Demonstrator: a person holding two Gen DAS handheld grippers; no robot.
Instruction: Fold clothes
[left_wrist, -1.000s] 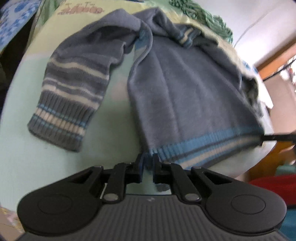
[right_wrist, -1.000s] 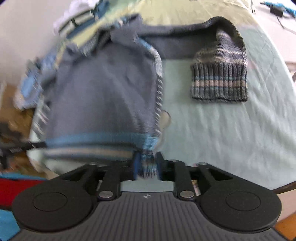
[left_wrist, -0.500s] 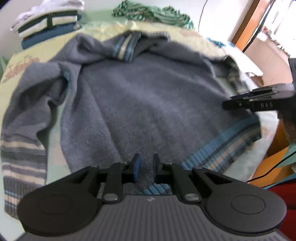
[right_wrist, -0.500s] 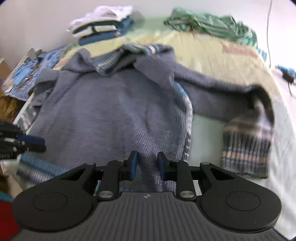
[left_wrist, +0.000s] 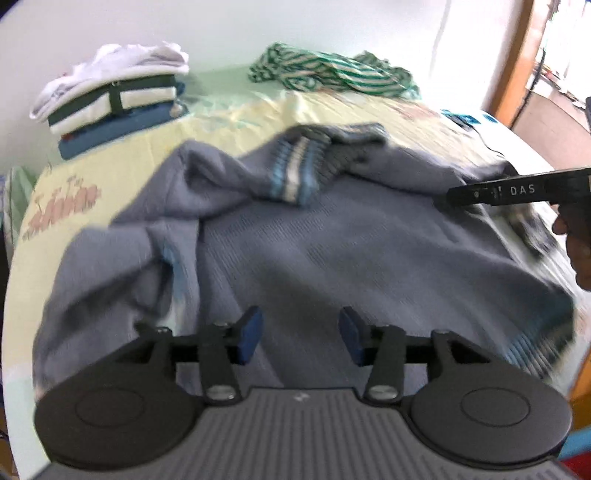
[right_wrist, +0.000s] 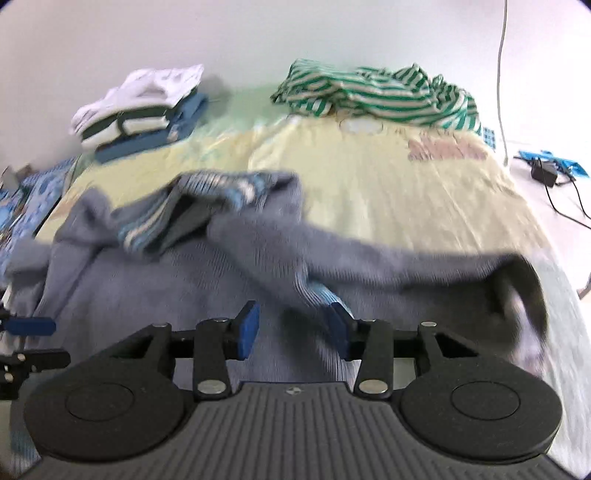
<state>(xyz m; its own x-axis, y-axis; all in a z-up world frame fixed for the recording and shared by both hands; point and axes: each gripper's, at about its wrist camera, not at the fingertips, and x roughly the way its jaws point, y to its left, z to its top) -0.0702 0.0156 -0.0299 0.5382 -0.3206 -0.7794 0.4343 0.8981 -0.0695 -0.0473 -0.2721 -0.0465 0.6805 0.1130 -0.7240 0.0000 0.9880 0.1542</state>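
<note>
Left gripper (left_wrist: 301, 334) spread wide over grey-blue knitted sweater (left_wrist: 332, 251), holding nothing, right gripper (right_wrist: 291, 330) equally wide, sweater spread on pale yellow bedsheet (right_wrist: 369, 177), folded clothes stack (right_wrist: 140, 110) far left.

We take the grey sweater (right_wrist: 155, 280) as our landmark. Beyond its collar we find a bare strip of yellow bedspread (right_wrist: 369, 192), wide enough for a gripper to pass. Further back, the folded stack (right_wrist: 144, 110) blocks the far left and the green striped garment (right_wrist: 376, 92) blocks the far right, with a gap between them. Right of the sweater, a charger and cable (right_wrist: 546, 173) lie well apart on the white surface.
</note>
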